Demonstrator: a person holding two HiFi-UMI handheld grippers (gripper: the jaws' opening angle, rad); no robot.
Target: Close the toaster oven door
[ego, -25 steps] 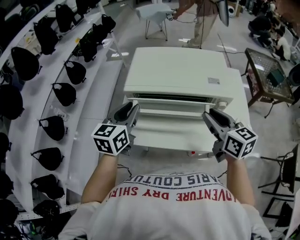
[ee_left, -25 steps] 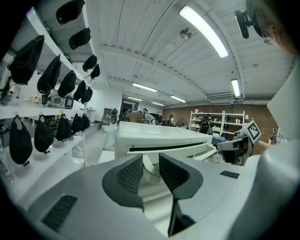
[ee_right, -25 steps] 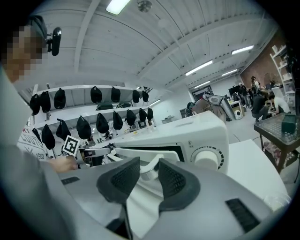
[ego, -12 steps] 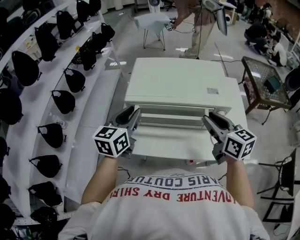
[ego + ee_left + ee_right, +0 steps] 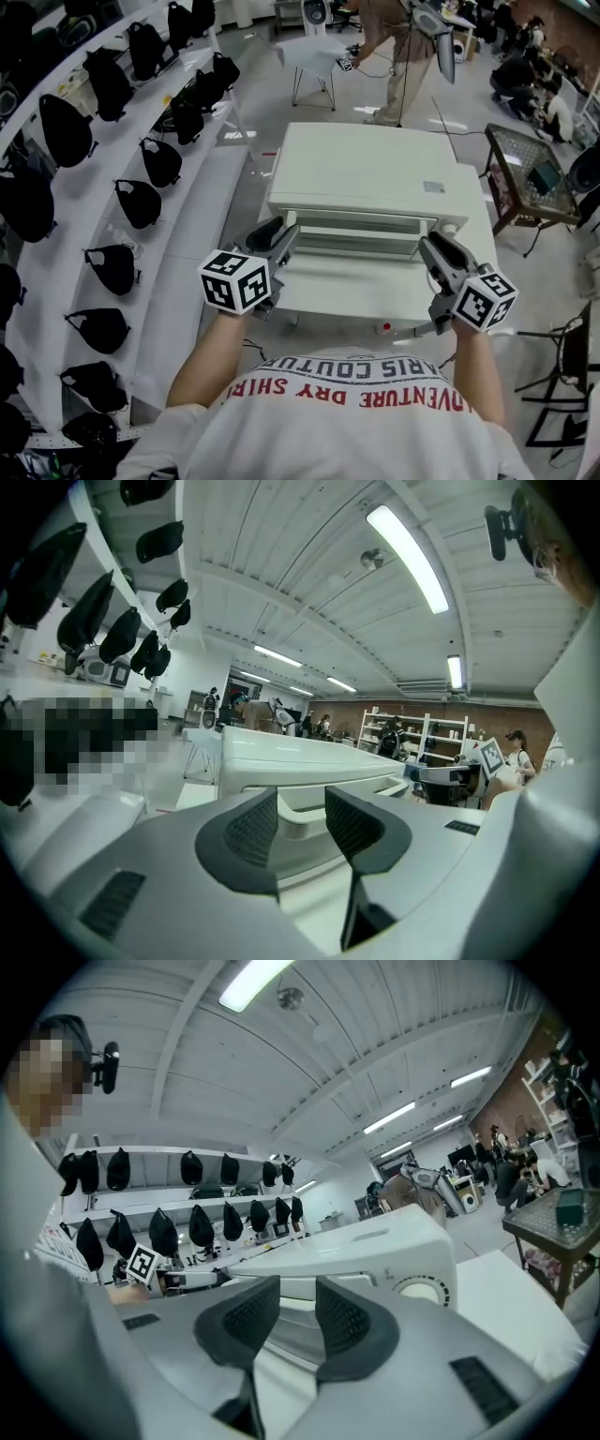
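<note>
The white toaster oven (image 5: 366,173) stands on a white table, its door (image 5: 352,281) hanging open toward me and tilted partway up. My left gripper (image 5: 281,232) is at the door's left edge and its jaws are opening. In the left gripper view the left gripper (image 5: 302,810) shows a gap with a white rounded bit of the door behind it, and the pads do not press on it. My right gripper (image 5: 433,247) is at the door's right edge. The right gripper (image 5: 298,1302) has its jaws apart, with the oven (image 5: 375,1241) and its dial (image 5: 420,1290) beyond.
Tiered white shelves (image 5: 202,187) with several black bags (image 5: 141,202) run along the left. A wire-topped side table (image 5: 530,164) stands at the right. People (image 5: 394,37) and a small white table (image 5: 309,47) are at the back.
Both grippers have edged forward along the door's sides toward the oven's front, and the door looks slightly more raised. The left jaws stand wider apart than before.
</note>
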